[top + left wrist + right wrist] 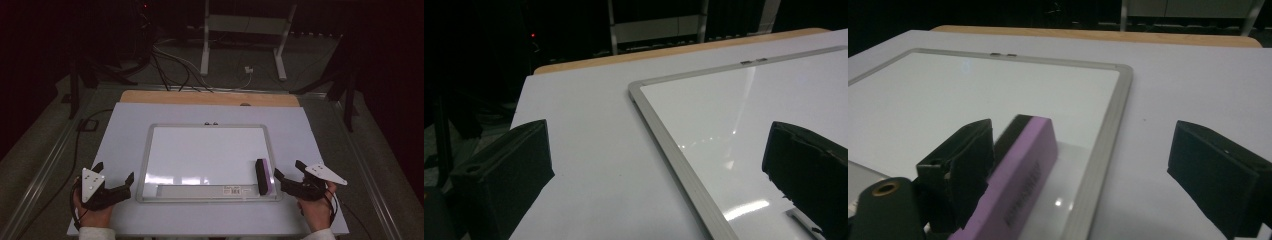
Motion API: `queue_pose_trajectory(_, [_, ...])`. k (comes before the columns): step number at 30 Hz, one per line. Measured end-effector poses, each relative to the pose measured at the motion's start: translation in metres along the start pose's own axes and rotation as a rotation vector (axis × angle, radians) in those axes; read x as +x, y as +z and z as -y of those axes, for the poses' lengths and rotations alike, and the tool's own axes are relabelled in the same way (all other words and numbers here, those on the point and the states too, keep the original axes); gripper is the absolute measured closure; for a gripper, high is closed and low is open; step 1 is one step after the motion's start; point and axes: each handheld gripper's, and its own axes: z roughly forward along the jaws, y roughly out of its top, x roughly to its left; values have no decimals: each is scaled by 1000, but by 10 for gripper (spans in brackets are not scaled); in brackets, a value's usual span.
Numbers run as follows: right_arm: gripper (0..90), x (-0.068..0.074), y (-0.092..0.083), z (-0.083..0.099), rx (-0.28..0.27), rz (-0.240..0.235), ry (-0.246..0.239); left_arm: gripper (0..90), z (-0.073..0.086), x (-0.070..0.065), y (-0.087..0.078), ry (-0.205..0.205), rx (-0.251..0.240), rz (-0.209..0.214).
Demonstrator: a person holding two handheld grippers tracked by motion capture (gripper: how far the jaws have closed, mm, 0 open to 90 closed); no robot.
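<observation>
A whiteboard with a silver frame [145, 160] lies flat in the middle of the table. A purple eraser with a black felt side [264, 176] rests on the board's near right corner. My right gripper [287, 168] stands open just right of the eraser, low over the board's right edge. In the right gripper view the eraser [1023, 170] lies against the inner side of the left jaw, and the frame [1105, 135] runs between the jaws. My left gripper [115, 171] is open beside the board's near left corner, with the frame [669, 145] between its jaws.
A white sheet [125, 130] covers the table, with a wooden strip [210, 98] along the far edge. A grey tray strip with a label [200, 190] runs along the board's near edge. Cables [170, 65] and white stand legs [205, 50] are on the floor beyond.
</observation>
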Motion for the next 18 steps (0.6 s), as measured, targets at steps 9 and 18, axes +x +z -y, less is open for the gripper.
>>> queue_pose_trajectory(9, [19, -5, -5, 3, -29, -1, -18, 5, -7, 6, -8, -19, -50, 12])
queue_pose_trajectory(18, [0, -8, -7, 7, -37, 13, -10, 5, -7, 12, -12, -48, -71, 5])
